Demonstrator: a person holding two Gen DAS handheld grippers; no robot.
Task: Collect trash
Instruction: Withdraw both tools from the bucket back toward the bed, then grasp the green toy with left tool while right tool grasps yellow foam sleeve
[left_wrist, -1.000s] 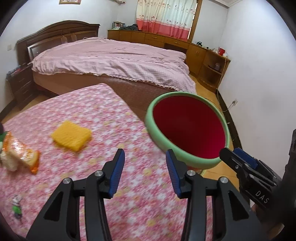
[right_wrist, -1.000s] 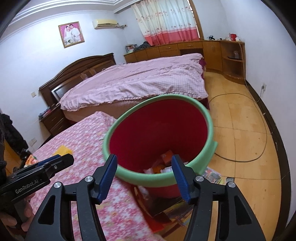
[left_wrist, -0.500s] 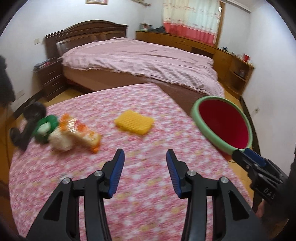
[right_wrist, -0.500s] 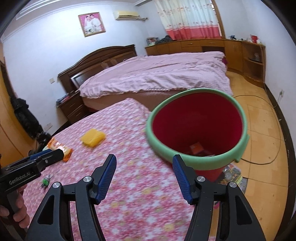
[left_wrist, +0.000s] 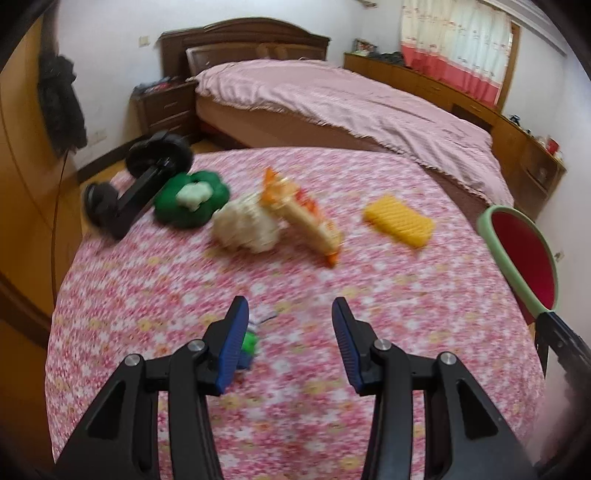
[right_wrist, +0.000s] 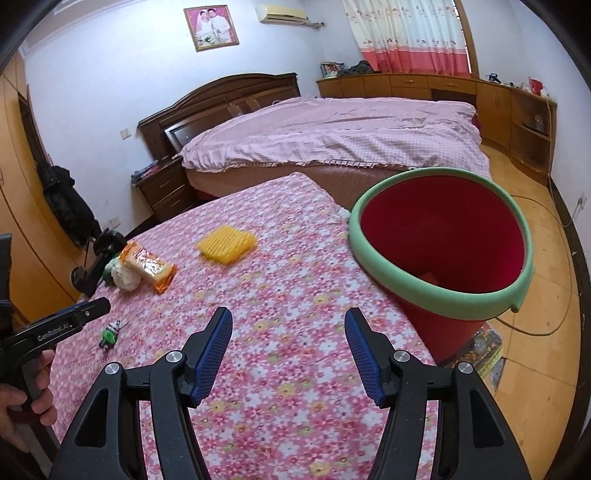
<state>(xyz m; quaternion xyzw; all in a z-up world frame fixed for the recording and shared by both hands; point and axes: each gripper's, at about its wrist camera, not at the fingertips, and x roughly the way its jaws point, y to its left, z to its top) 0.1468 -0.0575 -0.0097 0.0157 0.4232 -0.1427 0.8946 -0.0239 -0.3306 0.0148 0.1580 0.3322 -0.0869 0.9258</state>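
Pink floral cloth covers the worktop on which I work both tools. My left tool hovers over the near part of the cloth, its blue-padded jaws set moderately apart with nothing gripped; a small green-and-white scrap lies on the cloth just beside its left finger, partly hidden behind the pad. My right tool hangs over the cloth with its jaws set wider, also gripping nothing.

Trash on the worktop, seen from the left wrist: an orange-and-white snack wrapper leaning against a crumpled white wad, and a yellow ridged sponge-like block lying apart to their right. A green flower-shaped item with a white centre sits left of the wad, touching a black dumbbell-like object at the worktop's far left edge.

The red bucket with a pale green rim stands on the floor against the worktop's right edge; some scraps show at its bottom. Behind the worktop stands a bed under a pink checked cover. In the right wrist view a hand holds the left tool's handle at the lower left.
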